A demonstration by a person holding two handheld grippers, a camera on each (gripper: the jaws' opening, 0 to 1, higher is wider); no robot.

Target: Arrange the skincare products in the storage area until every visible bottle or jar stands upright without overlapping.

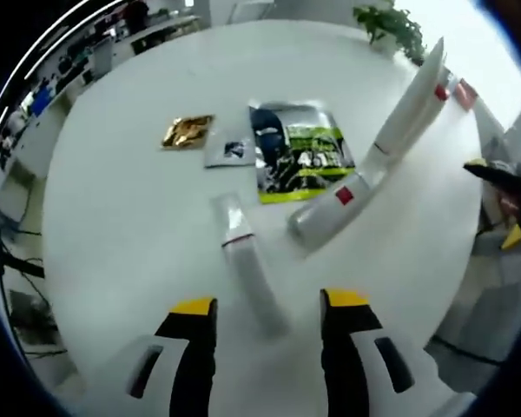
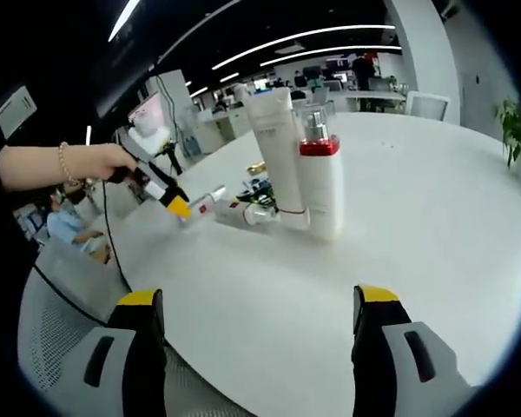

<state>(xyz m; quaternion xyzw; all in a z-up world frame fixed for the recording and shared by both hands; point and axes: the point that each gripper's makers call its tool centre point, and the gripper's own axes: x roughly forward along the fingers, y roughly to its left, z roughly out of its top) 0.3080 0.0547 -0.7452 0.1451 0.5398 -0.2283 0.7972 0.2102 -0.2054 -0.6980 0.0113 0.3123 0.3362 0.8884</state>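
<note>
A white tube (image 1: pixel 247 261) lies flat on the white table (image 1: pixel 130 226), its near end between the jaws of my open left gripper (image 1: pixel 269 304). To its right a white bottle with a red label (image 1: pixel 334 208) lies on its side. Beyond it a tall white tube (image 1: pixel 412 104) stands upright beside a bottle with a red collar (image 1: pixel 441 87). In the right gripper view the standing tube (image 2: pixel 273 148) and the red-collared bottle (image 2: pixel 321 182) stand side by side, touching, ahead of my open, empty right gripper (image 2: pixel 258 295). The lying bottle (image 2: pixel 252 213) rests behind them.
A magazine (image 1: pixel 300 152), a gold packet (image 1: pixel 187 131) and a small grey packet (image 1: pixel 230 149) lie further back on the table. A person's hand (image 2: pixel 104 161) holds the left gripper (image 2: pixel 178 205). A grey mesh chair (image 2: pixel 61 321) stands at the table's edge. A plant (image 1: pixel 391 24) stands beyond the table.
</note>
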